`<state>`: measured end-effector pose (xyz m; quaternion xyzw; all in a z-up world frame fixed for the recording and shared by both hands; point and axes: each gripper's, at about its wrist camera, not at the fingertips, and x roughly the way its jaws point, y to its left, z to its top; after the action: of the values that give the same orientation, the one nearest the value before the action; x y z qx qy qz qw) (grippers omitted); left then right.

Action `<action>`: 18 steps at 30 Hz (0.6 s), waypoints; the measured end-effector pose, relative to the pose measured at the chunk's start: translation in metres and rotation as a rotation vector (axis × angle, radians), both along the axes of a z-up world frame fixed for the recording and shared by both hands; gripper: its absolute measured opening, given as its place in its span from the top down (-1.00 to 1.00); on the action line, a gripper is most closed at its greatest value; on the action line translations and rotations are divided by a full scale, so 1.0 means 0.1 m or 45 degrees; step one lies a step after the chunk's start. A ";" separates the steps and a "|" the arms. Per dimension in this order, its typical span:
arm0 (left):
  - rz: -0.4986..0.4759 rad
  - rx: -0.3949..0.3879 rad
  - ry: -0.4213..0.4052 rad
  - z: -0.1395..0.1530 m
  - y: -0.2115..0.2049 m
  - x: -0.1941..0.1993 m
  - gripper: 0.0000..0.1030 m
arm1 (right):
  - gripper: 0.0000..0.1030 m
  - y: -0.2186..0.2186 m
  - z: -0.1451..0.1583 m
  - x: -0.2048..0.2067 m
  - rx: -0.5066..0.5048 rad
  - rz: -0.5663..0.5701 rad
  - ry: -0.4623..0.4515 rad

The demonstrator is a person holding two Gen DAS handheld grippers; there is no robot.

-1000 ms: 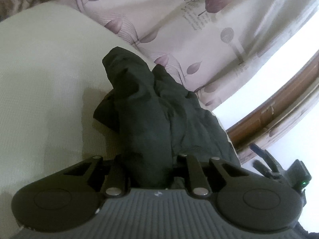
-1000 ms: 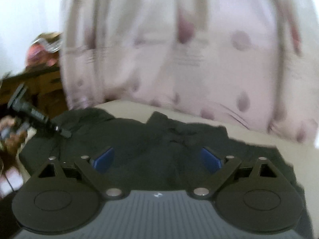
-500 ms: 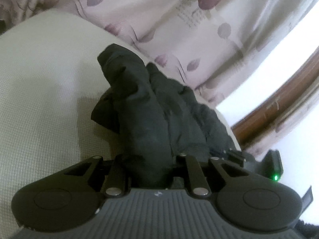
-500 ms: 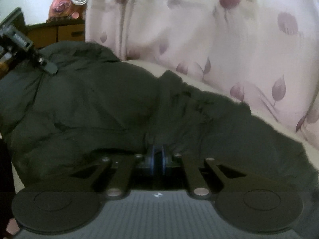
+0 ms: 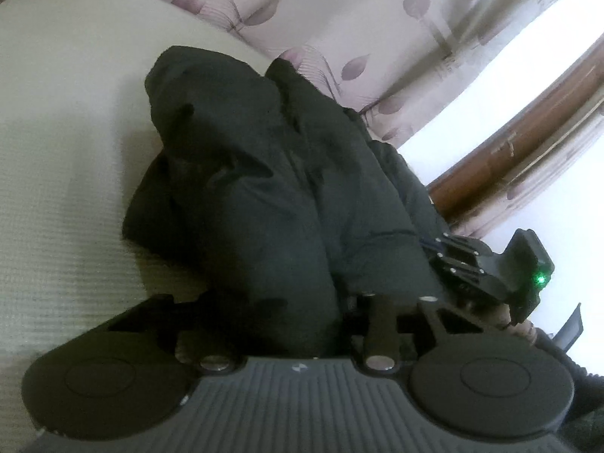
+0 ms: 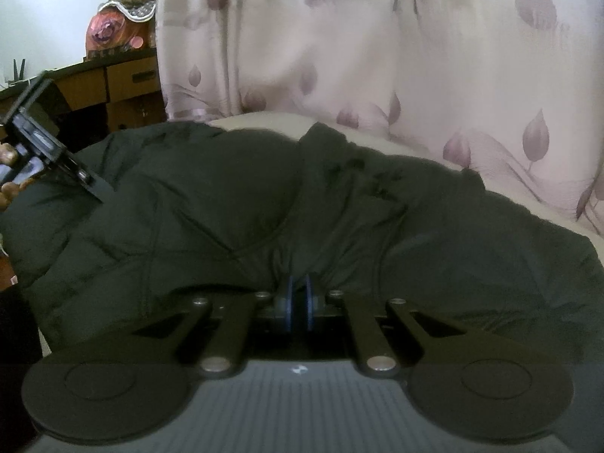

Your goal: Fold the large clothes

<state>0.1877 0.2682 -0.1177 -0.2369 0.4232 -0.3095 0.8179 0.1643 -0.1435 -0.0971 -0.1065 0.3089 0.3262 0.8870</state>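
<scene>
A big dark puffy jacket [image 5: 264,188] lies bunched on a cream bed [image 5: 56,151]. A thick fold of it fills my left gripper [image 5: 287,313], whose jaws are opening around it; the fabric hides the fingertips. In the right wrist view the jacket [image 6: 264,207] spreads wide across the bed. My right gripper [image 6: 298,298] is shut on its near edge, blue pads [image 6: 288,302] together, creases running into them. The right gripper [image 5: 472,264], with a green light, holds the jacket's right side in the left wrist view. The left gripper [image 6: 56,158] shows at the far left.
A floral curtain [image 6: 377,56] hangs right behind the bed. Wooden drawers [image 6: 124,90] with a pink covered object [image 6: 117,26] on top stand at the back left. A brown wooden frame [image 5: 509,151] runs beside the bright window. Bare bed lies left of the jacket.
My right gripper came down onto the jacket and shut on its edge. The left gripper's linkage spread slightly around its fold. The right gripper moved nearer in the left wrist view.
</scene>
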 end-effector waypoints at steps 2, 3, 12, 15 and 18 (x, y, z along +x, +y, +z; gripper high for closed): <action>0.030 -0.061 -0.009 0.12 0.00 -0.06 0.58 | 0.88 -0.01 -0.01 0.02 0.019 -0.018 0.039; 0.052 -0.138 -0.005 0.18 0.02 -0.11 0.59 | 0.88 -0.02 -0.03 0.04 0.039 -0.032 0.054; 0.036 -0.235 -0.071 1.18 -0.61 -0.15 0.62 | 0.88 0.24 -0.15 -0.20 0.228 -0.170 0.161; -0.007 -0.184 -0.066 1.41 -0.99 -0.06 0.62 | 0.89 0.29 -0.16 -0.21 0.335 -0.192 0.245; -0.031 -0.156 -0.029 1.52 -1.41 0.06 0.61 | 0.89 0.28 -0.19 -0.19 0.469 -0.198 0.331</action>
<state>0.1935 0.1269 0.0348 -0.2779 0.3968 -0.3474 0.8029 0.1449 -0.1155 -0.1164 0.1241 0.3633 0.3188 0.8666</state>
